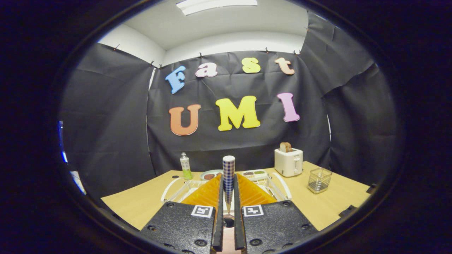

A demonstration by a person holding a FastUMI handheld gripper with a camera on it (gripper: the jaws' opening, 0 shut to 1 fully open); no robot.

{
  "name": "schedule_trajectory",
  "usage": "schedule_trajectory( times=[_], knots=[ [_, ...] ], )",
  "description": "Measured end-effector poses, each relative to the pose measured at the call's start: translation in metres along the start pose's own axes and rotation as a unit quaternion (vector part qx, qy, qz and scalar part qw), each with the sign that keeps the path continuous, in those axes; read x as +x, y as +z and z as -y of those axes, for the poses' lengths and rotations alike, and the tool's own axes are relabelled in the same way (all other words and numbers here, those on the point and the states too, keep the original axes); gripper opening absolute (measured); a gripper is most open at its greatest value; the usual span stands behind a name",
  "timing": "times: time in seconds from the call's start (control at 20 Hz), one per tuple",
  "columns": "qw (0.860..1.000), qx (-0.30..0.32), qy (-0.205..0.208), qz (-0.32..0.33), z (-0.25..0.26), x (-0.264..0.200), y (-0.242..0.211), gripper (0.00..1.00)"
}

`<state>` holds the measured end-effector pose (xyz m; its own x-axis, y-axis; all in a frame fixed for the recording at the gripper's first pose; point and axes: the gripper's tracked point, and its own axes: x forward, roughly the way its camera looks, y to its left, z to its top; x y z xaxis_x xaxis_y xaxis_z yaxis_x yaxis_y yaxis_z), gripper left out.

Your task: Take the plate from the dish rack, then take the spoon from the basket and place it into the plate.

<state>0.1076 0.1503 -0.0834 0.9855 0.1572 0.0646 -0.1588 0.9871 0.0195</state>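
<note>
Gripping a checked blue-and-white plate (229, 176) on edge, the tongs (229, 208) press both fingers against its faces, so it stands upright between them, its rim pointing up and away. Below and just beyond lies the white dish rack (282, 187) on the counter (141, 201). Far right stands the wire basket (319, 180), near the toaster (289, 161); no spoon can be made out inside it. The plate probably needs setting down flat next.
</note>
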Motion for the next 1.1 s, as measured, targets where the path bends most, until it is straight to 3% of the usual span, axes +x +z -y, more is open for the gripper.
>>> schedule_trajectory(
  times=[0.55, 0.75, 1.0, 1.1],
  knots=[
    [0.996, 0.048, -0.014, -0.072, 0.016, -0.006, -0.084, 0.21],
    [0.997, 0.060, -0.015, -0.056, 0.036, -0.013, -0.076, 0.35],
    [0.997, 0.042, -0.033, -0.048, 0.062, -0.029, -0.062, 0.40],
    [0.998, 0.035, -0.031, -0.046, 0.067, -0.034, -0.053, 0.55]
  ],
)
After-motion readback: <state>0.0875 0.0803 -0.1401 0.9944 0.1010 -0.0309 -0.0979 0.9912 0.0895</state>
